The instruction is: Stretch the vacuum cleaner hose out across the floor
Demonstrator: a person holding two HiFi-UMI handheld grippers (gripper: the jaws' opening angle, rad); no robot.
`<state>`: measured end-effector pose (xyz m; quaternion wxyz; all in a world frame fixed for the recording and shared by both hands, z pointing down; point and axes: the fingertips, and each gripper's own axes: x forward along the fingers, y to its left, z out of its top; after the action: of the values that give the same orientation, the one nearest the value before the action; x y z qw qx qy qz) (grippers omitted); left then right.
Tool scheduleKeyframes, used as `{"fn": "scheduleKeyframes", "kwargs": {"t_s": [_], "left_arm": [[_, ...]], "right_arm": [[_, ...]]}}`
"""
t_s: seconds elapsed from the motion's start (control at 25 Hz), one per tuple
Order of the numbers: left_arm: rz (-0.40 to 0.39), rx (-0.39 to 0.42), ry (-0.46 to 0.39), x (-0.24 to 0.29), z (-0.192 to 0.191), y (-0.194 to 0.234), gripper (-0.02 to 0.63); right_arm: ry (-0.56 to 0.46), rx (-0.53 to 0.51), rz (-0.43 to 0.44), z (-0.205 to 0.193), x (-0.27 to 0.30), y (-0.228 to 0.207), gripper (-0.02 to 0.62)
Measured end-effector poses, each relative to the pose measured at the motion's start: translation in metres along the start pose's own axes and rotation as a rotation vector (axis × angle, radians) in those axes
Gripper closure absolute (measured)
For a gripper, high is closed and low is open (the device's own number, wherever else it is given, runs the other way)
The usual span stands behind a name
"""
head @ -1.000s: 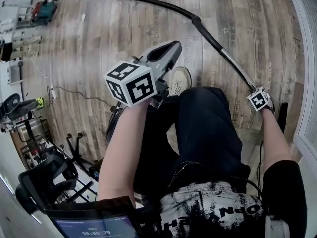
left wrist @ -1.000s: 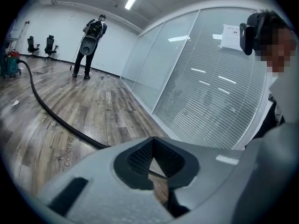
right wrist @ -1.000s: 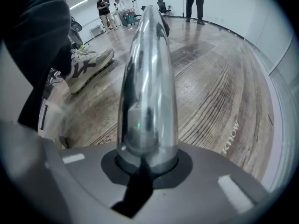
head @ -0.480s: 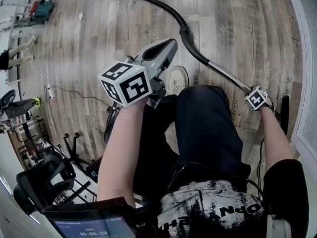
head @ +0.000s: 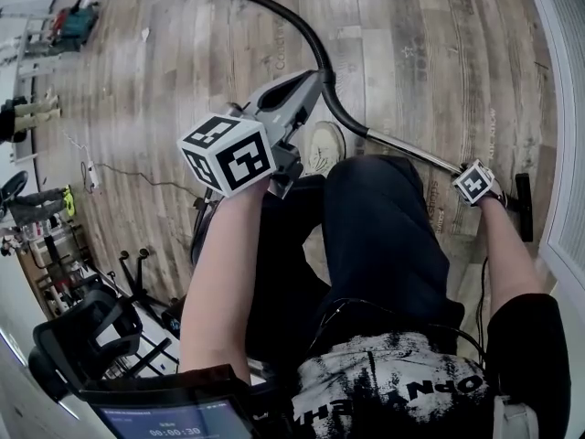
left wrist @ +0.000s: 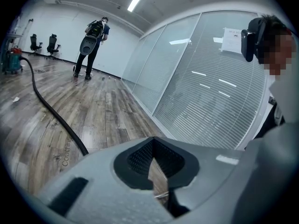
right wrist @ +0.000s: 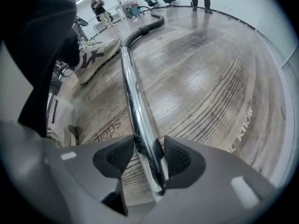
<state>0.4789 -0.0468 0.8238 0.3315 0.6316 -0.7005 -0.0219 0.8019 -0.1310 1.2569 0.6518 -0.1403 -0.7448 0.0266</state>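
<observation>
Item: vacuum hose, black, trailing across the floor toward our 11 o'clock. Its chrome tube lies between our right gripper's opening jaws. Our left gripper: jaws pressed together, empty.

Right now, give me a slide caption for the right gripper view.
Right claw opening around the chrome vacuum wand, which runs across the wood floor to the black hose.
</observation>
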Motion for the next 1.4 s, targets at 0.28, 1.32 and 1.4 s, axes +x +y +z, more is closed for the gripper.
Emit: {"fn": "scheduleKeyframes", "kwargs": {"t_s": [0.28,1.32,1.4], "left_arm": [[-0.019,0.013,-0.004,0.002,0.003,-0.008,0.606],[-0.215,0.111,0.191,0.057,0.086,0.058,0.606],[-0.214,0.086,0.226,0.037,0.104,0.048,0.606]], "right_arm": [[0.018,0.058,0.051,-0.012,-0.002,0.013,0.394],[-0.029,0.313,-0.039,0.156,-0.175,0.008,0.588],[-0.051,0.318,-0.035,0.187,-0.226,0.017,0.588]]}}
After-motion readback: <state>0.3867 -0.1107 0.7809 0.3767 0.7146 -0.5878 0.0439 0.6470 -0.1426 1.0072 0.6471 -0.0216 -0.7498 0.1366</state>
